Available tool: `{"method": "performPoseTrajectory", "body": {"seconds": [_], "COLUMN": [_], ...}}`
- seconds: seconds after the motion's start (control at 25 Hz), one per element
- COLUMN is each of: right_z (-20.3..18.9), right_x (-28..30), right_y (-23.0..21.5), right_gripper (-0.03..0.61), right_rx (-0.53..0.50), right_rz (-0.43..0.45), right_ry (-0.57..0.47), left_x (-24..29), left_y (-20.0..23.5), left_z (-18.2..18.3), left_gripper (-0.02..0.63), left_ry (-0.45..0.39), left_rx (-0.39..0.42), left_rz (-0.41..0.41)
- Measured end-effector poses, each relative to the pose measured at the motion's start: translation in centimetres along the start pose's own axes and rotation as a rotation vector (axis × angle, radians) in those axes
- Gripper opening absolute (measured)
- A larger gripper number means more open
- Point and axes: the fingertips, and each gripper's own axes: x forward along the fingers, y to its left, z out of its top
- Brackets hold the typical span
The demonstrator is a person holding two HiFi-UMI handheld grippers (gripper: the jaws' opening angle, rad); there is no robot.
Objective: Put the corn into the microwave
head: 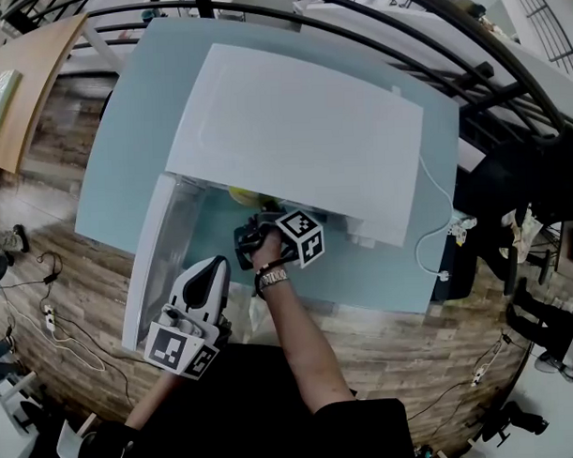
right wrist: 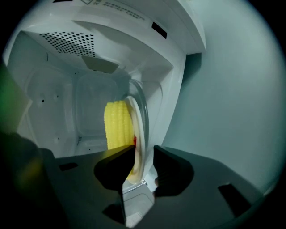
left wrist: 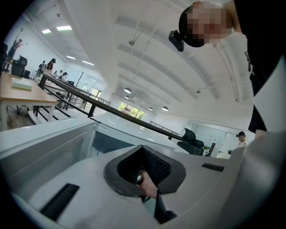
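Observation:
The white microwave [head: 292, 129] stands on a teal table [head: 125, 163] with its door [head: 161, 256] swung open to the left. The yellow corn [right wrist: 118, 125] lies on a glass plate [right wrist: 142, 120] inside the cavity; a sliver of the corn [head: 240, 194] shows in the head view. My right gripper [right wrist: 144, 163] reaches into the opening, jaws open, with the plate's rim in the gap between them. It shows at the cavity mouth in the head view [head: 251, 234]. My left gripper [head: 209, 273] sits low beside the door, jaws together and holding nothing [left wrist: 145, 172].
A white power cable [head: 436, 218] trails over the table's right side. A wooden desk [head: 28, 82] stands at the far left and black railings [head: 430, 49] run behind the table. Loose cables [head: 55, 316] lie on the wood floor.

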Motion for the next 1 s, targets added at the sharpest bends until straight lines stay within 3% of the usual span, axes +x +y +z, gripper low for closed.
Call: {"method": "performPoseTrajectory", "body": {"seconds": [1.0], "right_z": [-0.7], "right_x": [-4.2], "right_y": [-1.8], "right_gripper": [0.127], "right_rx": [-0.033], "right_rz": [0.034], "right_ry": [0.026], "left_x": [-0.7], "left_y": [-2.5], "left_z": [-0.3], "left_gripper": [0.003], "left_ry": [-0.022], "left_rx": [0.018], "left_rz": [-0.012]}}
